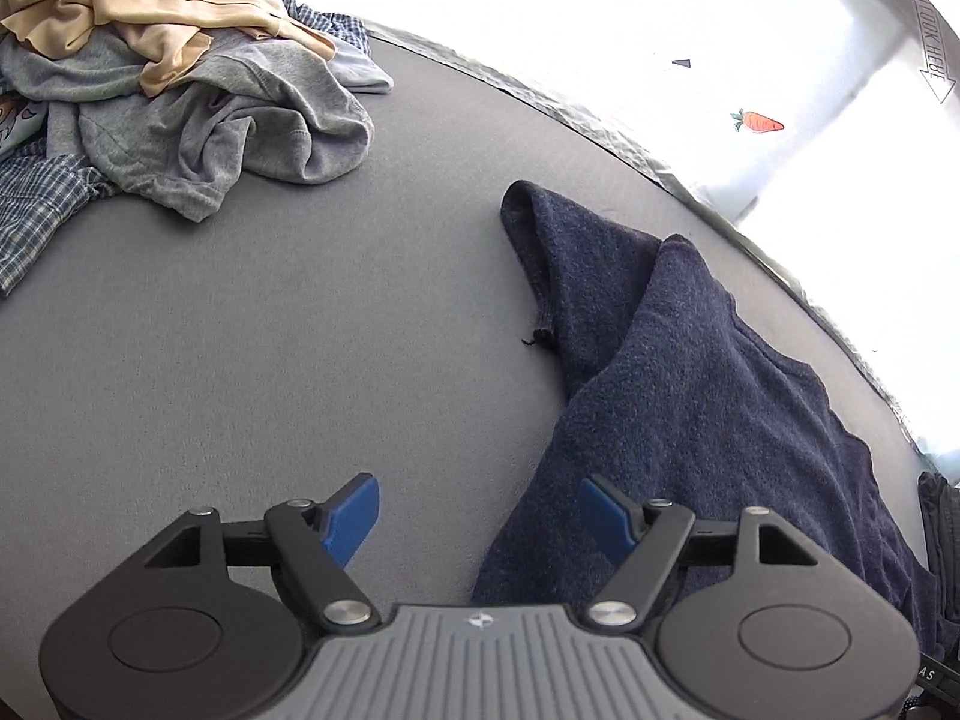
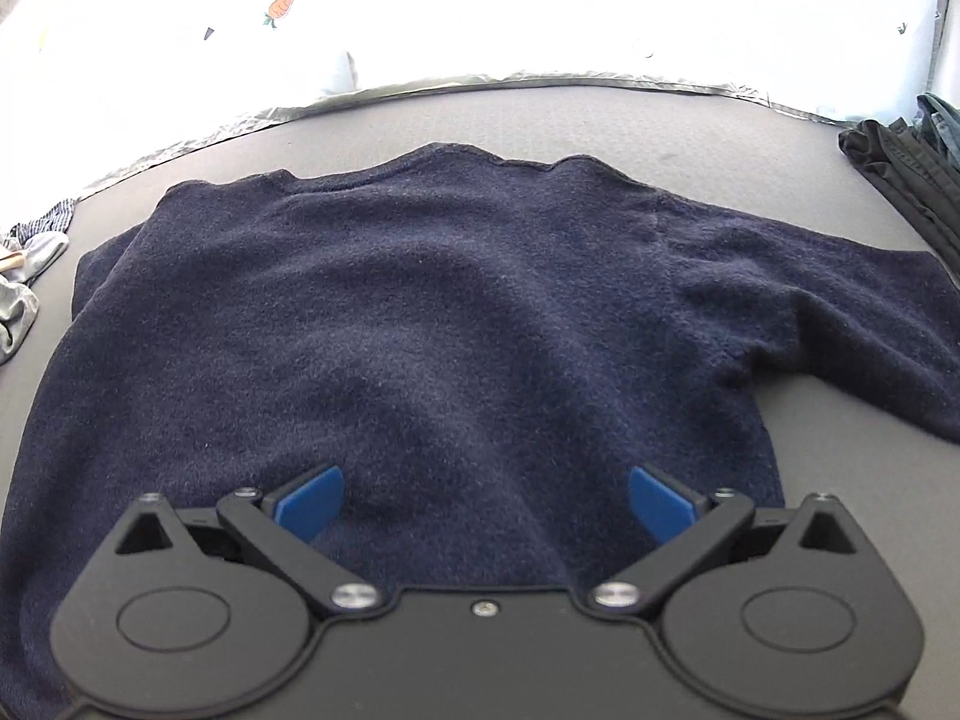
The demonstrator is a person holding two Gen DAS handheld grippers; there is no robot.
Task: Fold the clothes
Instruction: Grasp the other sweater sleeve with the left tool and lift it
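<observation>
Both tongs, left (image 1: 480,519) and right (image 2: 485,501), spread and empty; navy sweater (image 2: 420,312) flat on grey tabletop (image 1: 270,330); bright backdrop

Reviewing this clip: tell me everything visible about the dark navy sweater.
The dark navy fuzzy knit sweater lies spread flat on the grey padded table. Its round neckline points to the far edge, and one sleeve reaches toward the picture's right. The other sleeve looks folded in, a loose thread at its cuff. Neither open tool, left or right, grips it. The clothes pile lies apart.
</observation>
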